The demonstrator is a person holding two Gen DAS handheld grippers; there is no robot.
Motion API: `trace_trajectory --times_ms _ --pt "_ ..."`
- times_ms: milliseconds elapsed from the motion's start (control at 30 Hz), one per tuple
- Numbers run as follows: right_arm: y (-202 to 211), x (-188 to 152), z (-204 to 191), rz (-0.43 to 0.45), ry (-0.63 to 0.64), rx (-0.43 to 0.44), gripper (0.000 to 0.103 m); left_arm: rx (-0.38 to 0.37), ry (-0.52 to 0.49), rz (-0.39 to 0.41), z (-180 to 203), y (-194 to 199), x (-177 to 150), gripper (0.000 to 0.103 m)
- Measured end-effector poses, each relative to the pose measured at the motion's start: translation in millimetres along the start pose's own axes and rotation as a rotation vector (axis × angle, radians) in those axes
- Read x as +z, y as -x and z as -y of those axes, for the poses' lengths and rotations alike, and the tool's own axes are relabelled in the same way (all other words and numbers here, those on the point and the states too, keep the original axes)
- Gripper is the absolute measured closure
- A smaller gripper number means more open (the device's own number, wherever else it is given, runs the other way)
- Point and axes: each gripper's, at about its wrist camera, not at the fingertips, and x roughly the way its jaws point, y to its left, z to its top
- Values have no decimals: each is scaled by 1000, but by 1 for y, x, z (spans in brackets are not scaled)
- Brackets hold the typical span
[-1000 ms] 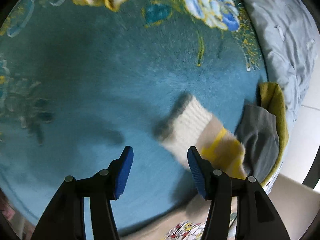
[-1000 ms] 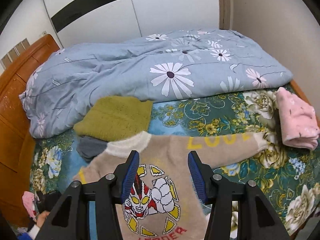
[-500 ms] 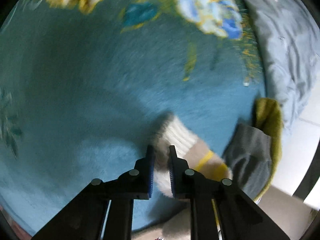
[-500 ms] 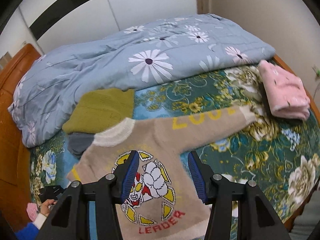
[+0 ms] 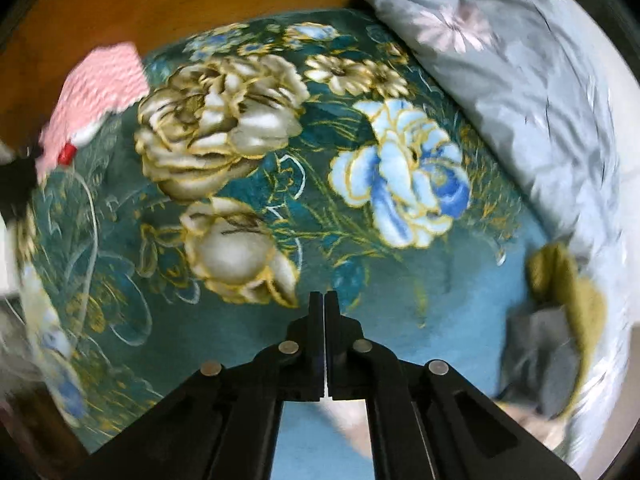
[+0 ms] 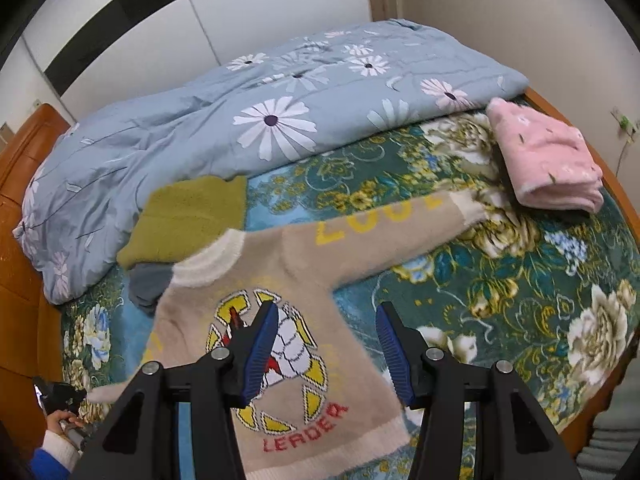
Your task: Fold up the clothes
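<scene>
Left wrist view: the left gripper (image 5: 324, 298) is clamped fully shut above the floral bed cover (image 5: 240, 152); whether any cloth is pinched between its fingers I cannot tell. Olive and grey clothes (image 5: 560, 320) lie at the right edge. Right wrist view: the right gripper (image 6: 326, 344) hangs about half open, holding nothing, over the beige sweater (image 6: 280, 280), spread flat on the bed, one sleeve reaching toward the folded pink garment (image 6: 548, 160).

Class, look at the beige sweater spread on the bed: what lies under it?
Under the beige sweater lies the floral bedspread. Its collar overlaps a grey garment beside the olive garment. Anything else beneath is covered.
</scene>
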Motion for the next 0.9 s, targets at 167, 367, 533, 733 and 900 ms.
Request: trace_trajectory --times_ms 167,367,533,733,900 --pt "5 -2 11 4 -22 13 47 -158 8 -57 3 8 -42 103" --pt "-26 -21 28 -103 -41 25 47 -228 -170 -238 40 -9 -151 87" --pt "-80 -47 41 -265 3 -14 47 -224 -272 -377 76 -26 -241 63" --pt "-144 -72 60 -393 39 -14 46 -143 -458 -449 113 -46 -304 56" --pt "-201 -92 70 -499 94 -16 44 -79 -451 -461 112 -64 -318 47"
